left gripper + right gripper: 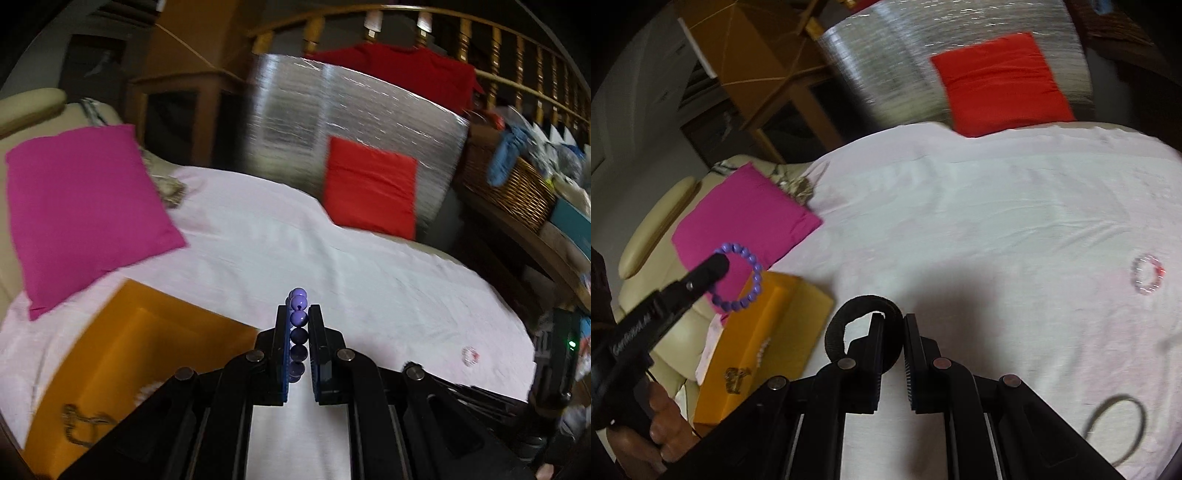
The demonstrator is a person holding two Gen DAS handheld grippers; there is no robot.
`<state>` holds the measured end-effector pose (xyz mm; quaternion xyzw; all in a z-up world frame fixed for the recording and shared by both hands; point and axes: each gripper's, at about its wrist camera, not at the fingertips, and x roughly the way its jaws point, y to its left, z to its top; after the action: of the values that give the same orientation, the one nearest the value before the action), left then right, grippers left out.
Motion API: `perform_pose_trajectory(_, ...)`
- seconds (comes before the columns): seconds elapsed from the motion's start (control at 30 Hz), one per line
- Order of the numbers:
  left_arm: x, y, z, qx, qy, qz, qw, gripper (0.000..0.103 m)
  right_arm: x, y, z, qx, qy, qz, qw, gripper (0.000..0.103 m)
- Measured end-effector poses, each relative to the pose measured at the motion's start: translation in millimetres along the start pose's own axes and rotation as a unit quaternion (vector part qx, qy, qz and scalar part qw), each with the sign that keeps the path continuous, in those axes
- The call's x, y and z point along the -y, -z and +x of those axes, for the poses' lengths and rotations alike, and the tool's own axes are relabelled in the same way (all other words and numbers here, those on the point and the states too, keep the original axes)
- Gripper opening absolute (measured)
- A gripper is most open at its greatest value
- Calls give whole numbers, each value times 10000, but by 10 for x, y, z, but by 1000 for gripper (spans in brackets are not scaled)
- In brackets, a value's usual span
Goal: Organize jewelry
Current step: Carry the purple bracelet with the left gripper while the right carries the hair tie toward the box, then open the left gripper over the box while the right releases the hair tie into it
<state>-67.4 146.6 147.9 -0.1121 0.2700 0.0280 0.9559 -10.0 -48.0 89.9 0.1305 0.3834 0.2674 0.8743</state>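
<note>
My left gripper (298, 314) is shut on a purple beaded bracelet (298, 319), held in the air above the white cloth; it also shows in the right wrist view (718, 267), with the bracelet (753, 273) hanging over the orange box (768, 339). My right gripper (894, 321) is shut on a black hair band (838, 325), whose loop sticks out to the left. A pink and white beaded bracelet (1147, 275) lies on the cloth at the right, also in the left wrist view (470, 355). A thin black ring (1117, 421) lies at lower right.
The open orange box (122, 354) holds a gold chain (79, 424) and sits on the white cloth (295, 240) at the left. A magenta cushion (81, 210) lies behind it and a red cushion (371, 184) at the back. A wicker basket (517, 188) stands at the right.
</note>
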Motion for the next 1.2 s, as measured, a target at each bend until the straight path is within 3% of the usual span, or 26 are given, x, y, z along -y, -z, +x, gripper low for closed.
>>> perform_pose_trajectory(0.33,-717,-41,13,9,-613,-586,9964,10,-672,-14,401,-329,-532,-721,9954,11)
perform_pose_trajectory(0.5,-1030,-16,170,-213,-713,-955,9926,10,-946,-61,619,-418,-600,-1124,9910,12)
perform_pose_trajectory(0.8,-1393,84,462,-675,-895,-1368,9842,10,-1210,-173,1056,-698,-499,-1209,9890,12)
perform_pose_trajectory(1.03,-1533,162,557,-882,-1033,-1542,9787,10,-1342,-185,1413,-1032,-165,-1266,9864,14)
perform_pose_trajectory(1.13,-1532,159,557,-901,-1057,-1519,9786,16,-1325,-199,1497,-1132,-92,-1173,9866,14)
perform_pose_trajectory(1.2,-1504,141,535,-846,-1066,-1483,9795,37,-1295,-226,1499,-1126,-114,-1056,9880,19)
